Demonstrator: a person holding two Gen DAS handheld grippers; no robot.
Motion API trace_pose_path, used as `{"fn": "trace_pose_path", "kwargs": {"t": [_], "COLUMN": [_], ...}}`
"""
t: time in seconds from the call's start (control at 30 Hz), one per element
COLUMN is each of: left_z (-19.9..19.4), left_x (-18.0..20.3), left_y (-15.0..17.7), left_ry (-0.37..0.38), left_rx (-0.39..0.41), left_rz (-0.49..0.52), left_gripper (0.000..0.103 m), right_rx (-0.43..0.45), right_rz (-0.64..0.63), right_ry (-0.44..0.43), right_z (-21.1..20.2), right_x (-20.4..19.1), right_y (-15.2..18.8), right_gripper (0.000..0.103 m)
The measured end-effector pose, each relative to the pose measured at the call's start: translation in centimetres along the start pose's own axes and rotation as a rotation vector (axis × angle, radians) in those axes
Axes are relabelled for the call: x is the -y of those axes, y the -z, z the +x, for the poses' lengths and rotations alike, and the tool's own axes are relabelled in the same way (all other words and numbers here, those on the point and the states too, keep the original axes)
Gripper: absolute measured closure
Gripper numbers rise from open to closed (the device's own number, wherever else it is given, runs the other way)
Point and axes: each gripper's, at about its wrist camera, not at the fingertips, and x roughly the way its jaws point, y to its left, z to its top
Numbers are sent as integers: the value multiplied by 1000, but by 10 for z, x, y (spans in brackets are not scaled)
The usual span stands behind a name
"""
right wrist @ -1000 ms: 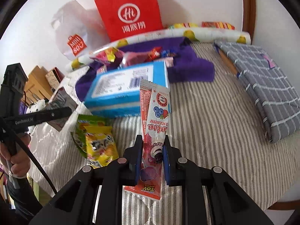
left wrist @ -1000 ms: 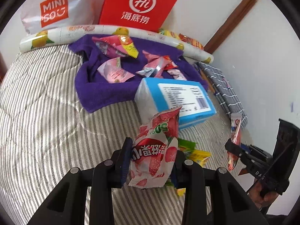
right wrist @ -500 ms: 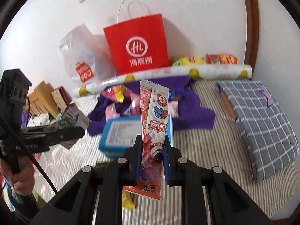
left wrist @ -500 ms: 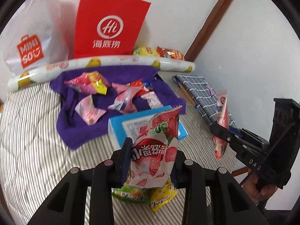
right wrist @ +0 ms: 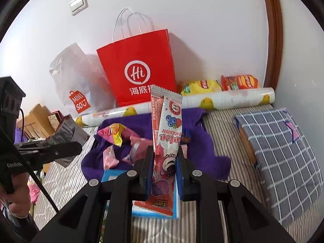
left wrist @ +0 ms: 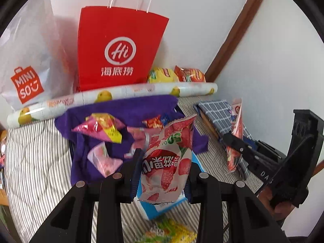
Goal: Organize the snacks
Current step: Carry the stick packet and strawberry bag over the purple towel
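**Both jaws loaded above the striped bed**

On my left, the left gripper (left wrist: 162, 174) has its jaws clamped on a puffy pink-and-white strawberry snack bag (left wrist: 168, 160). Beyond it a rumpled purple towel (left wrist: 125, 111) carries loose pink candy packets (left wrist: 101, 127). A red paper carrier bag (right wrist: 137, 68) stands far against the wall. On my right, the right gripper (right wrist: 164, 174) pinches a tall, slim pink berry snack stick (right wrist: 167, 133) upright.

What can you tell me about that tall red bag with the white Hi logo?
The red bag looks like stiff paper, with white twisted-cord handles standing up and a white circled "Hi" above Chinese characters. It stands upright against the white wall, slightly tilted, behind the fruit-printed roll. A white Miniso plastic bag leans beside it. Neither claw touches it.
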Motion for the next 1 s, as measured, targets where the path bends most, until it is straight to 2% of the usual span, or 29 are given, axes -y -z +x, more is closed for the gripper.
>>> {"fn": "trace_pose_path", "kwargs": {"t": [0.4,0.6,0.77,1.0], "left_z": [18,30,43,70], "left_x": [-30,-46,-58,-65], "left_y": [-35,-40,-39,-36], "left_ry": [-4,-43,-56,-67], "left_rx": [14,-1,-25,-88], "left_rz": [-57,-71,-86,-109], "left_gripper": [70,70,70,70], "right_rx": [31,57,46,-4], "right_rz": [7,-5,13,45], "right_ry": [-19,-22,-23,-5], "right_z": [37,56,82,112], "right_x": [-4,-9,-3,16], "right_y": [-43,-61,-60,-41], "right_gripper": [83,83,83,83]}}
